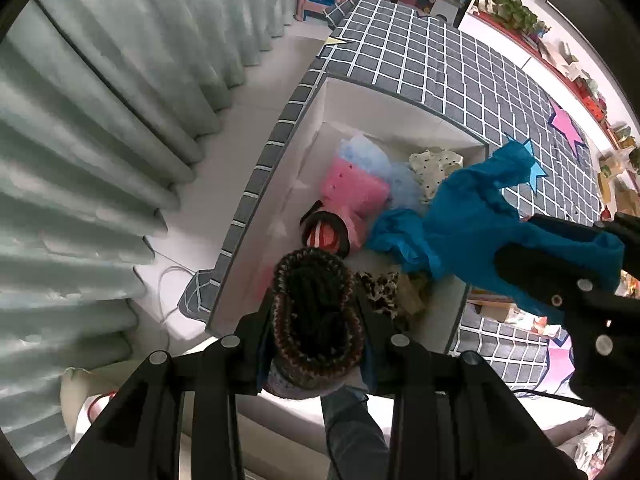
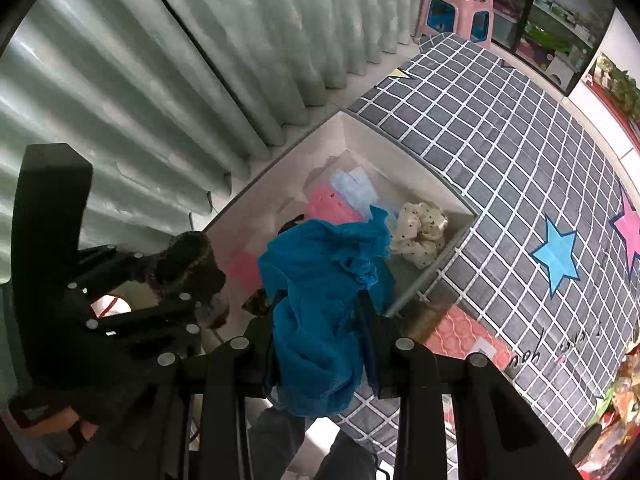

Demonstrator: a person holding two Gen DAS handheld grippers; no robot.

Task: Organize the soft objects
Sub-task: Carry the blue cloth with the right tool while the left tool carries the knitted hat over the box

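**Ana:** Fingers first: are both pairs holding something?

**Ben:** Yes. Those of the left gripper (image 1: 318, 336) are clamped on a dark knitted hat (image 1: 316, 308), its opening facing the camera. The right gripper (image 2: 320, 344) pinches a bunched blue garment (image 2: 324, 280), which hangs down from the jaws.

**Ana:** Where is the white storage box (image 1: 320, 112) from each?

**Ben:** Directly beneath both, set into the grid-patterned bed (image 1: 460, 68). The hat hangs over the near end, beside a leopard-print piece (image 1: 380, 288). The blue garment hangs over the middle, above a pink folded cloth (image 1: 352, 188) and near a cream dotted one (image 1: 432, 168).

**Ana:** Which goes in first?

**Ben:** Judging by this, either could; the left points straight down, with the hat just above the box's contents.
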